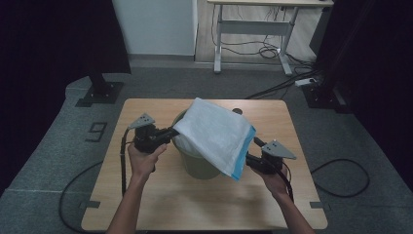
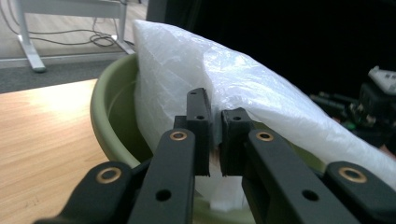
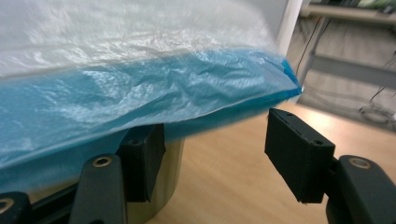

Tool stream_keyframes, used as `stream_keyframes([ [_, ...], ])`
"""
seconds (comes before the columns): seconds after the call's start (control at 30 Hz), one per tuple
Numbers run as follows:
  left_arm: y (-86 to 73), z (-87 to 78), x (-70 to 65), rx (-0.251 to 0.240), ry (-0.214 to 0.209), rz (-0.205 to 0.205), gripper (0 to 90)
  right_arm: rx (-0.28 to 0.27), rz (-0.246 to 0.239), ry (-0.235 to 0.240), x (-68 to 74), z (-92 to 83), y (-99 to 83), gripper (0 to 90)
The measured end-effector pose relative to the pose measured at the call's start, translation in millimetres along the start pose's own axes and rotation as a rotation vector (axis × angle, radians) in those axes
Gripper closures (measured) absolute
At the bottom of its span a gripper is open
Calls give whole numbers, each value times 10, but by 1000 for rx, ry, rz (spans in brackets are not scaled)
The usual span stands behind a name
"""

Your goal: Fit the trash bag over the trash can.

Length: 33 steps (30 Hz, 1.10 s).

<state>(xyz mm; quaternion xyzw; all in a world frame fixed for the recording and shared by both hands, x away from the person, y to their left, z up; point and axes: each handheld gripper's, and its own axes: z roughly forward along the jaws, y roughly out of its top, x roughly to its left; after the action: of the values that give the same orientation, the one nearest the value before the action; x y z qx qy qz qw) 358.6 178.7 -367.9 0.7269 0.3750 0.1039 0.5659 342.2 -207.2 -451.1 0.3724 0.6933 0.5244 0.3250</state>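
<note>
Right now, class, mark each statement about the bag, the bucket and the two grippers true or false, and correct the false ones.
1. The left gripper is shut on the bag. True.
2. The right gripper is shut on the bag. False: its jaws stand open, with the bag's blue edge above them.
3. The bucket is red. False: it is green.
4. The bag lies over the bucket. True.
5. The bucket stands on the floor. False: it stands on the table.
</note>
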Motion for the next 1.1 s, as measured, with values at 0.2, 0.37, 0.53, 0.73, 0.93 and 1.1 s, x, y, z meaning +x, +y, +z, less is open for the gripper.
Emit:
stream_keyframes([
  [0.2, 7, -34, -23, -1, 4, 11, 801, -45, -27, -45, -30, -165, 171, 348],
  [0.37, 1, -44, 2, 3, 3, 10, 810, -32, -9, -83, -112, -219, 213, 337],
  [0.53, -1, -46, 7, 1, -7, 12, 813, -53, -4, -41, -175, -184, 230, 336],
  [0.73, 7, -18, -5, 7, -14, 16, 813, -77, -50, -14, -89, -101, 287, 353],
  [0.93, 21, -7, -2, 9, -25, 21, 811, -99, -63, -13, -95, -97, 379, 437],
  [1.1, 37, 37, -8, 6, -35, 15, 807, -99, -55, 42, -135, -102, 435, 761],
])
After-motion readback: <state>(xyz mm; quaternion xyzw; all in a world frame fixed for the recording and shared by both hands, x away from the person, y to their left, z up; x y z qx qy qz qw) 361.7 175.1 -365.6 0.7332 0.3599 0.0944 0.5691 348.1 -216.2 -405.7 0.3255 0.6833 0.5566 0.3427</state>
